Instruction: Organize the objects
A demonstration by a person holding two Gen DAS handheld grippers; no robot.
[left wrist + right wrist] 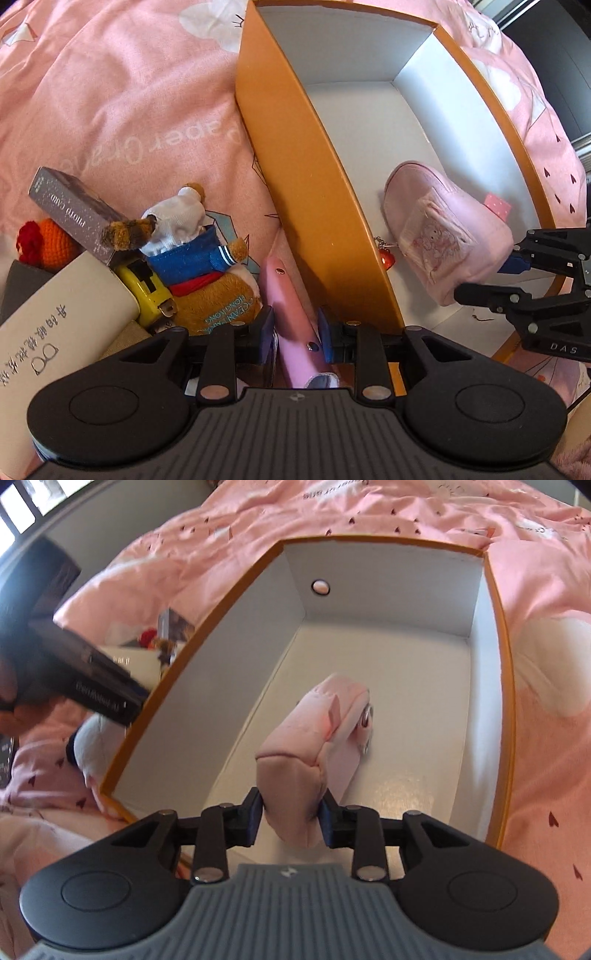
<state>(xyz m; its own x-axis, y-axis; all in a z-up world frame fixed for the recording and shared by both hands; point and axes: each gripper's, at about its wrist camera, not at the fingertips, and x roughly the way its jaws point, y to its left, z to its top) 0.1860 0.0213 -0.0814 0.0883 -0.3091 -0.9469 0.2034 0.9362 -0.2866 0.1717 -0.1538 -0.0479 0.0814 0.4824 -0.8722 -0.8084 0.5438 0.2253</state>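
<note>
On my far left, on the pink bedspread (110,92), I see a crocheted orange-and-red toy (40,242) tucked behind a grey card box (72,212) that leans across a cream booklet (62,314). Just right of those sits a yellow tape measure (147,295), and pressed against it a stuffed bear (199,266) in a blue jacket, lying on its back.

Next comes my left gripper (295,332). Its blue pads are closed in on a slim pink case (291,314), pinching it from both sides; the case lies on the bedspread right against the outer wall of the orange box (306,184).

The box is open, orange outside and white inside, and fills the middle of both views. Inside it, on the white floor near my end, lies a soft pink pouch (443,236) with a printed patch on its side and a small red charm (387,258) hanging by the box wall. A small pink dotted card (496,205) sits behind the pouch.

On the right, my right gripper (291,819) reaches over the near edge of the box, its pads pressed into the pouch's end, squeezing the fabric between them. The rest of the pouch rests on the box floor.
</note>
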